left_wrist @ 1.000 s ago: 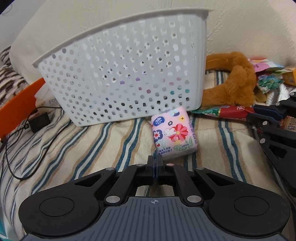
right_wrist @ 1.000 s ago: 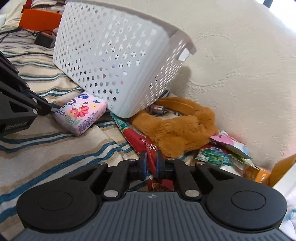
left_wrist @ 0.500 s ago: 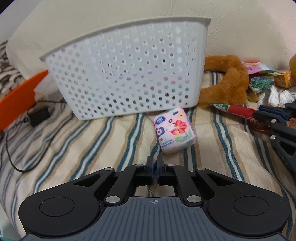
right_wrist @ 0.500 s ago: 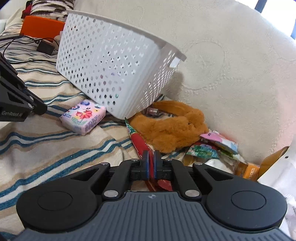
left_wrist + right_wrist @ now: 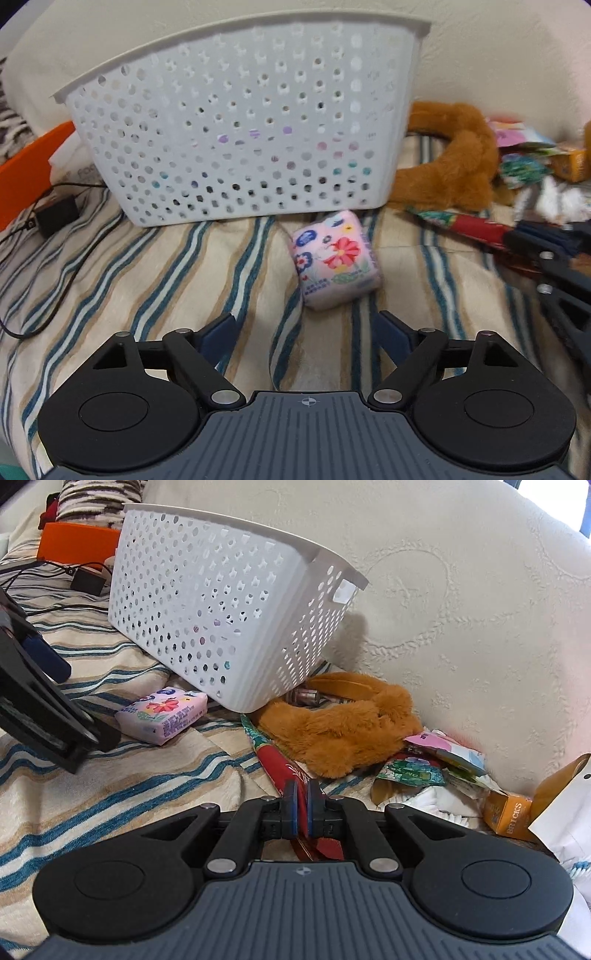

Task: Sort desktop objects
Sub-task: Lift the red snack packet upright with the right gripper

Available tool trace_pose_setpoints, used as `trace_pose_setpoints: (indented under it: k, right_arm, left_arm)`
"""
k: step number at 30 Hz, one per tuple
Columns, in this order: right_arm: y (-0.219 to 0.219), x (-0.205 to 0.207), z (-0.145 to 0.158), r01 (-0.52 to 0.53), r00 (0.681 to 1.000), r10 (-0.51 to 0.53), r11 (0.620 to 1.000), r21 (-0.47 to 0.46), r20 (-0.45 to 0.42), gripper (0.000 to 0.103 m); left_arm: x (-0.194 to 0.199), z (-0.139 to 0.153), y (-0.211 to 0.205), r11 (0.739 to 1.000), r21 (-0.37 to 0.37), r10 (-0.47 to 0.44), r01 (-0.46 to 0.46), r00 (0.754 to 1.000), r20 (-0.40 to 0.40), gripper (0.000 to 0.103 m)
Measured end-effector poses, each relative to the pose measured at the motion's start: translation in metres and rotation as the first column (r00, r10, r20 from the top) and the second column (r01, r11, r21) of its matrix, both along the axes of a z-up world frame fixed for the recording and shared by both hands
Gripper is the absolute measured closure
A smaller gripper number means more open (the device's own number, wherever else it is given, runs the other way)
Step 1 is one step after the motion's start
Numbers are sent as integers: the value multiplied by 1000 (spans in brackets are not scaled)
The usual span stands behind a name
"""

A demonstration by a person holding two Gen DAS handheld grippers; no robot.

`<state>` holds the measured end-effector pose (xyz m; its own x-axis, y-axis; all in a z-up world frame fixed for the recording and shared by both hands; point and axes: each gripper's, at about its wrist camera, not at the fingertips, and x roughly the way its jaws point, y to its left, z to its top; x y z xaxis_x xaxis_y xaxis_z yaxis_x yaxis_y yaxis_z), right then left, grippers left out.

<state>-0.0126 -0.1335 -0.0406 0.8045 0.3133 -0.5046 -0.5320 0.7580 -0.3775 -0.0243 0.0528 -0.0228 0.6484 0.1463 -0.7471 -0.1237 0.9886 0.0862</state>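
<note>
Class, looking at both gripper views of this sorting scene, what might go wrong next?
1. The left gripper is opening short of the tissue pack; closing now would likely grab the blanket.
2. The right gripper pinches the red wrapper under the plush; pulling may drag it.

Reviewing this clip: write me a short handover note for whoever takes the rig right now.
Left gripper: jaws opening, nothing between them, aimed at the pink tissue pack lying in front of the white basket.
Right gripper: shut on the red wrapper.
Done: some items show through the basket's holes.
Left: tissue pack, wrapper, brown plush, packets and orange box remain outside.
</note>
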Motion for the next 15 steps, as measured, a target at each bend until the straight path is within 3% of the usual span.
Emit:
trace_pose_setpoints:
  k: [6,9,15]
  right_arm:
    - [0,1,0,-1,1000,1,1000,-10,5,97]
    - [1,1,-1,2,1000,-2,1000,-18,6,97]
    - [7,9,-6,9,1000,-9,998,-68,-4,92]
  left_arm:
    - [31,-8,-8,998,41,56,-56,998,-2,15]
    - [48,-16,-12,997,39,68,-66,997,-33,21]
    - [58,-26,-15,994,57,97,-95,995,-28,24]
